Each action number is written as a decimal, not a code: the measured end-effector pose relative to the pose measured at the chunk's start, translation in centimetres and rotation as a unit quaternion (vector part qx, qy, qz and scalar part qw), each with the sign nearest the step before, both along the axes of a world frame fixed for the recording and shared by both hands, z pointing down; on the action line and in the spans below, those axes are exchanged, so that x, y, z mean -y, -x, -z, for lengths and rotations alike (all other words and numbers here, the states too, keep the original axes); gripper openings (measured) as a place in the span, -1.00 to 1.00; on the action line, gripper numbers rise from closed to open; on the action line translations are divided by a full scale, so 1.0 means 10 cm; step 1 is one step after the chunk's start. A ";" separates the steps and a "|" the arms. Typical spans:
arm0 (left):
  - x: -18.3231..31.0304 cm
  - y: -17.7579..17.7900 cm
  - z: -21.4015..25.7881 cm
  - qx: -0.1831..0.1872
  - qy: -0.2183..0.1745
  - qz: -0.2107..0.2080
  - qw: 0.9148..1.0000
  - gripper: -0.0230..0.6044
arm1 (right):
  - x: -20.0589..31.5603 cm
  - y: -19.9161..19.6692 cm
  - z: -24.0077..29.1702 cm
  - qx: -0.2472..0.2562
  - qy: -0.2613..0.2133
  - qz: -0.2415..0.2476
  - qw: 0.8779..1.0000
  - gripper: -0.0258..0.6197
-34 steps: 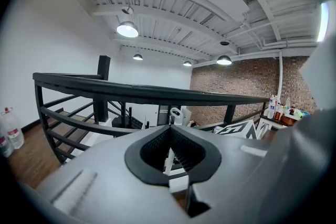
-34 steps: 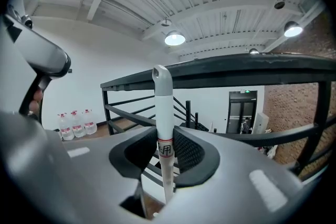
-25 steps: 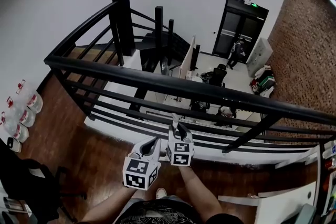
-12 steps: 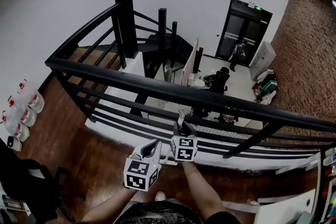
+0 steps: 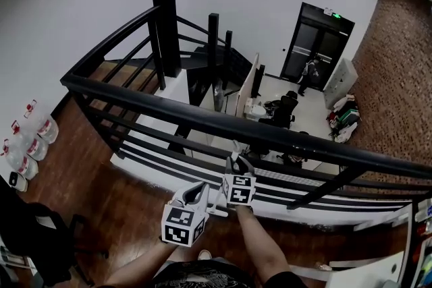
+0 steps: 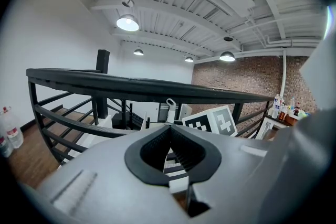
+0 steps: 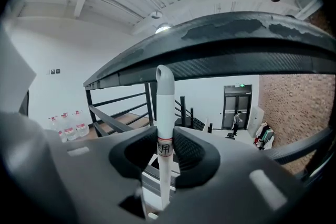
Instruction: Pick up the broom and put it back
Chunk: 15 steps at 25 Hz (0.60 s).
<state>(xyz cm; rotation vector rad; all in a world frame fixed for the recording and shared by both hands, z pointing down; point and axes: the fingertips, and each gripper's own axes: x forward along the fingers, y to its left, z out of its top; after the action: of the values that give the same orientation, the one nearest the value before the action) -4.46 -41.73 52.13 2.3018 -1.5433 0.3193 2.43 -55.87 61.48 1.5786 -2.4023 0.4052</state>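
I stand at a black railing [image 5: 223, 121] on a wooden upper floor. My right gripper [image 5: 235, 160] is shut on the broom's white handle [image 7: 164, 113], which stands upright between its dark pads with its rounded top just below the handrail [image 7: 236, 44]. The broom's head is hidden. My left gripper [image 5: 200, 187] hangs just left of and behind the right one, shut with nothing in it. From the left gripper view I see the handle's top [image 6: 170, 107] and the right gripper's marker cube [image 6: 210, 122] ahead.
Several water bottles [image 5: 27, 141] stand against the left wall. A black office chair [image 5: 37, 239] sits at lower left. Beyond the railing lie a staircase [image 5: 202, 57] and a lower floor with desks and a person [image 5: 312, 69] by a door.
My right gripper has edged forward towards the railing with the broom handle in it. The left gripper has followed a little.
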 end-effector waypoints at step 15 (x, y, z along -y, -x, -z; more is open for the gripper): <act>-0.02 -0.01 -0.05 -0.011 0.004 0.006 1.000 -0.92 | -0.06 0.01 0.00 -0.013 0.004 0.015 1.000 -0.62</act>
<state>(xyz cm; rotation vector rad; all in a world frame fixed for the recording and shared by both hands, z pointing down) -4.32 -41.49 52.66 2.2831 -1.5419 0.2962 2.38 -55.28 61.53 1.5334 -2.3982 0.3844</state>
